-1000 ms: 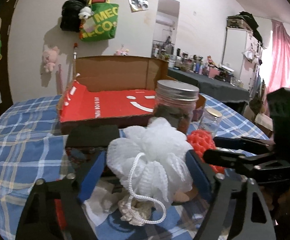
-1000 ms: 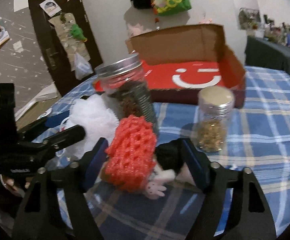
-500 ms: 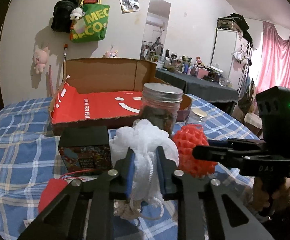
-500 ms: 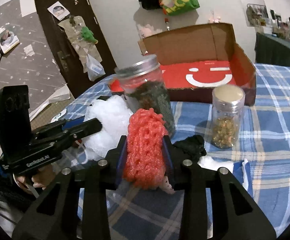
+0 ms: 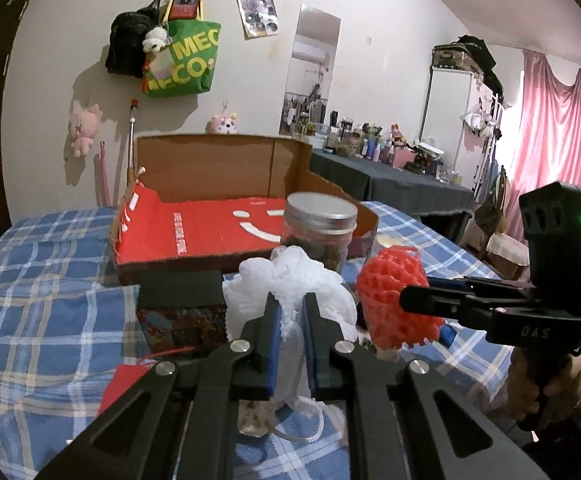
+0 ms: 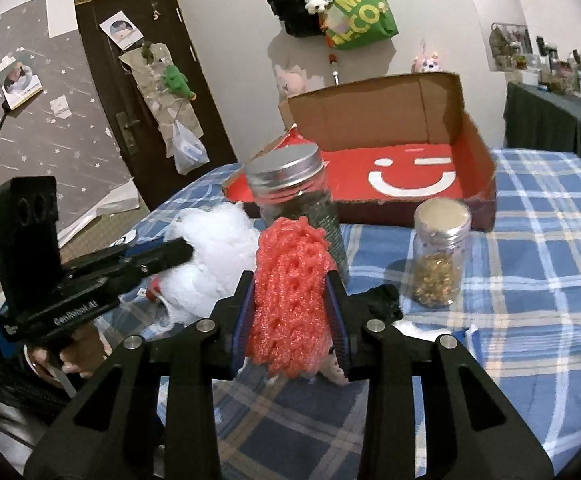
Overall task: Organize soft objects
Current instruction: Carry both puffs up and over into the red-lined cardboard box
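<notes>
My left gripper [image 5: 290,300] is shut on a white mesh bath pouf [image 5: 250,284], which bulges above its blue pads; its cord loop hangs below. My right gripper [image 6: 289,276] is shut on a red foam net sleeve [image 6: 290,248], squeezed upright between its pads. Both soft things are held just above the blue plaid tablecloth [image 5: 30,300]. In the left wrist view the right gripper [image 5: 404,292] reaches in from the right with the red net [image 5: 390,280]. In the right wrist view the left gripper [image 6: 182,250] reaches in from the left with the pouf [image 6: 218,240].
An open cardboard box [image 5: 210,168] with a red smiley floor stands behind. A large metal-lidded jar [image 6: 290,184] and a small jar [image 6: 440,256] stand before it. A black box [image 5: 182,312], a red card [image 5: 126,384] and a black cloth lump [image 6: 382,300] lie nearby.
Both grippers went from open around their objects to shut on them. The pouf and the red net are now squeezed narrow and lifted slightly off the cloth.
</notes>
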{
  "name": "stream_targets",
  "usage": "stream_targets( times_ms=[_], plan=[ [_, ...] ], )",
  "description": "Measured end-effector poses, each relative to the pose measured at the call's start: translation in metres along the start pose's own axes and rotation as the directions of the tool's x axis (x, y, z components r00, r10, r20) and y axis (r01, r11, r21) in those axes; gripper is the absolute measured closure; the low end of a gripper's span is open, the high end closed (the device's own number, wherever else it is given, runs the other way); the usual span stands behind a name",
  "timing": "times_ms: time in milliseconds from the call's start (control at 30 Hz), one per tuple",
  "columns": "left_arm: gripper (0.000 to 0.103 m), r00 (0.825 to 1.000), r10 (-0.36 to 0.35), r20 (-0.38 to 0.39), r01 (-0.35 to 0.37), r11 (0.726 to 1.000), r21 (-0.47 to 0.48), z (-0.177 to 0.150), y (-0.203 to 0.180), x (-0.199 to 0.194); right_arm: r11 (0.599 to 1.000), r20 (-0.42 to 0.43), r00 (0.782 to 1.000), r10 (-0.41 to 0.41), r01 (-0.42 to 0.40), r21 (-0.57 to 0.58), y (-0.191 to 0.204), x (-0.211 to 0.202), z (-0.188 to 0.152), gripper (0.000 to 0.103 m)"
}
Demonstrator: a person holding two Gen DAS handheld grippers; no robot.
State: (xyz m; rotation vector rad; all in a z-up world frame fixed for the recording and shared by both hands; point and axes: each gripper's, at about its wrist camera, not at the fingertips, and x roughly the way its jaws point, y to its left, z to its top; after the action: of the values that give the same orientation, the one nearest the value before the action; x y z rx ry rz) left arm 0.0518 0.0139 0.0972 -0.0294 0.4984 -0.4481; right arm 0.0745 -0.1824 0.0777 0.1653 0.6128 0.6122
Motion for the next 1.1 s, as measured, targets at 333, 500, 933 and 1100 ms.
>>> stream_targets(
  times_ms=[333,500,933,1100],
  plan=[
    [0.093,0.997,0.021,0.074,-0.021,1.0,0.006,0.024,0.006,-0.028,0.999,0.056,0.998,-0.038,0.039,-0.021,0.0,-0.021,0.009,0.07],
    [0.094,0.995,0.026,0.101,-0.027,1.0,0.013,0.035,0.009,-0.034,0.998,0.086,0.995,-0.045,0.048,-0.036,0.003,-0.03,0.019,0.07],
    [0.096,0.987,0.032,0.157,-0.039,0.998,0.041,0.076,0.019,-0.035,0.995,0.157,0.986,-0.062,0.074,-0.07,-0.003,-0.045,0.059,0.07],
    [0.096,0.986,0.036,0.161,-0.048,0.996,0.07,0.099,0.025,-0.022,0.994,0.162,0.985,-0.06,0.074,-0.08,-0.011,-0.042,0.088,0.07]
  ],
)
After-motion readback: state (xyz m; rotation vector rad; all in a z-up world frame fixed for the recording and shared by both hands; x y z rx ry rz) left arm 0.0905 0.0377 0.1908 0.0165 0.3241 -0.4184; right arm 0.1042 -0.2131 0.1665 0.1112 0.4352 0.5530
